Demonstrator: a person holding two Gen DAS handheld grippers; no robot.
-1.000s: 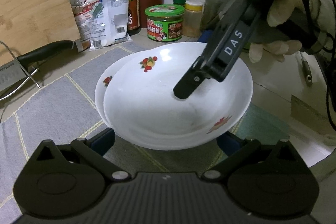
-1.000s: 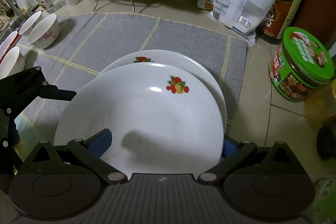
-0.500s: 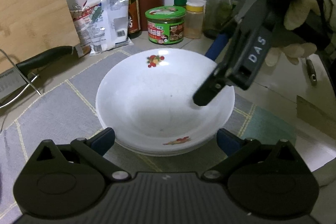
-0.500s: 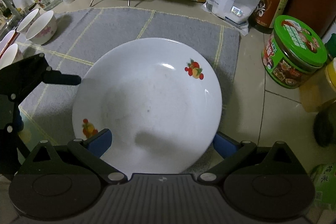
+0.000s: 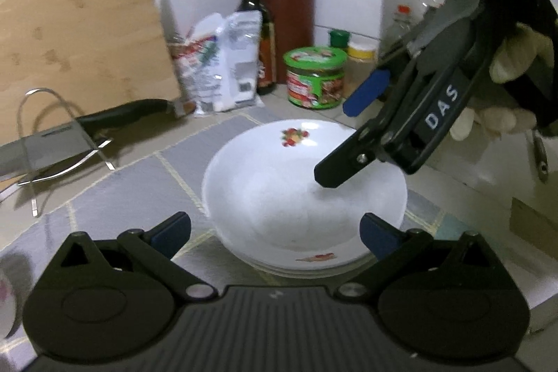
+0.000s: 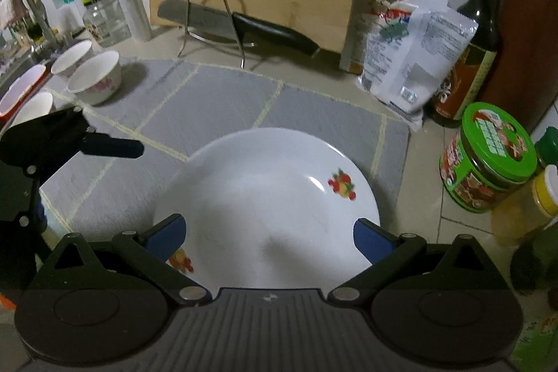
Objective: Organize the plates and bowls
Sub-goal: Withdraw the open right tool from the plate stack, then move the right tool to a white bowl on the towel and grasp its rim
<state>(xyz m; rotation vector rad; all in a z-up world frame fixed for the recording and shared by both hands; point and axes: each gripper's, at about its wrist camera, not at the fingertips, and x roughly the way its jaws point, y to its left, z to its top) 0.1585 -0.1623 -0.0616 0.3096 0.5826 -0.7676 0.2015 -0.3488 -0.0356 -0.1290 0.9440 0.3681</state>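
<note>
- White plates (image 6: 265, 204) sit stacked rim-up on the grey mat (image 6: 216, 100), towards the mat's right edge; round, so no real long axis.
- Right gripper (image 6: 266, 234) hangs above the stack's near rim, jaws spread wide, nothing in them.
- Left gripper (image 5: 275, 230) is the same: wide apart, empty, at the stack's other side.
- Loads of bare mat left of the stack; small bowls (image 6: 94, 81) are at its far-left corner.
- Right edge is tight: green-lidded jar (image 6: 488, 156) just off the mat.
</note>
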